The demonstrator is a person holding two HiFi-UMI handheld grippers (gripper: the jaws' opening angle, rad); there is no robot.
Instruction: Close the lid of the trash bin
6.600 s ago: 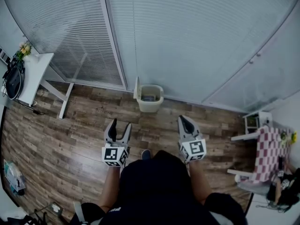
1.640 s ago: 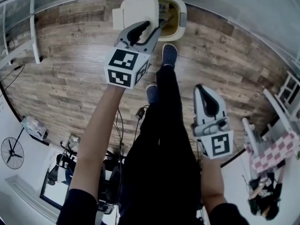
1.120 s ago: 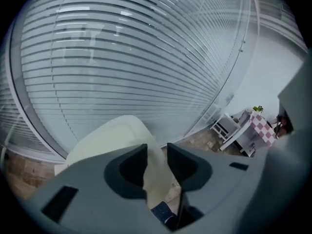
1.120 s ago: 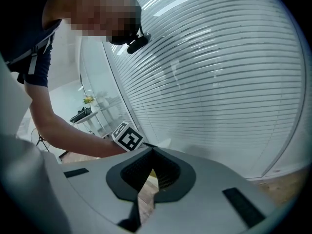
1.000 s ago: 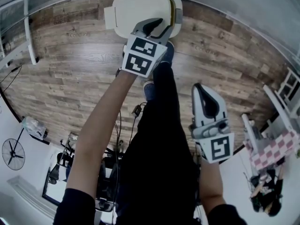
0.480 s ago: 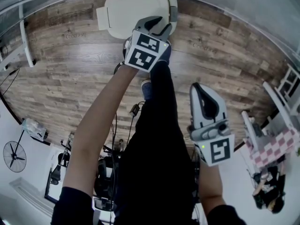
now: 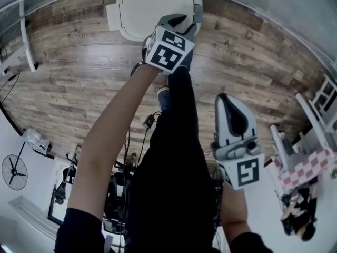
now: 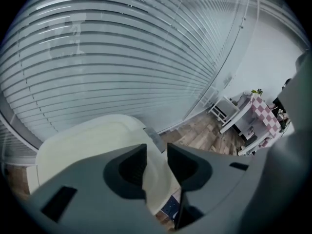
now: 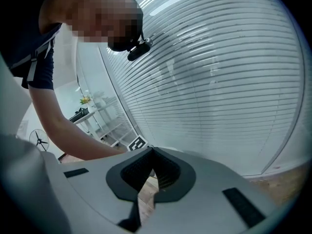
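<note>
The trash bin's cream lid (image 7: 150, 4) lies low over the bin at the top of the head view, and only a strip of the bin's rim (image 7: 198, 9) shows at its right. My left gripper (image 7: 181, 21) reaches down to the lid's front edge. In the left gripper view the lid (image 8: 92, 140) fills the lower left, and its thin front edge runs between the jaws of the left gripper (image 8: 157, 152), which is shut on it. My right gripper (image 7: 231, 121) hangs at my side, away from the bin. Its tips (image 9: 152, 152) meet with nothing between them.
The bin stands on a wooden floor (image 7: 79, 78) against a wall of window blinds (image 8: 122, 57). My shoe (image 7: 185, 62) is just in front of the bin. A white table leg (image 7: 23, 36) is at the left, and a checkered table (image 7: 303, 173) at the right.
The lid has swung down from half raised to nearly flat over the bin, covering its inside. My left gripper went down with it. The right gripper stayed where it was.
</note>
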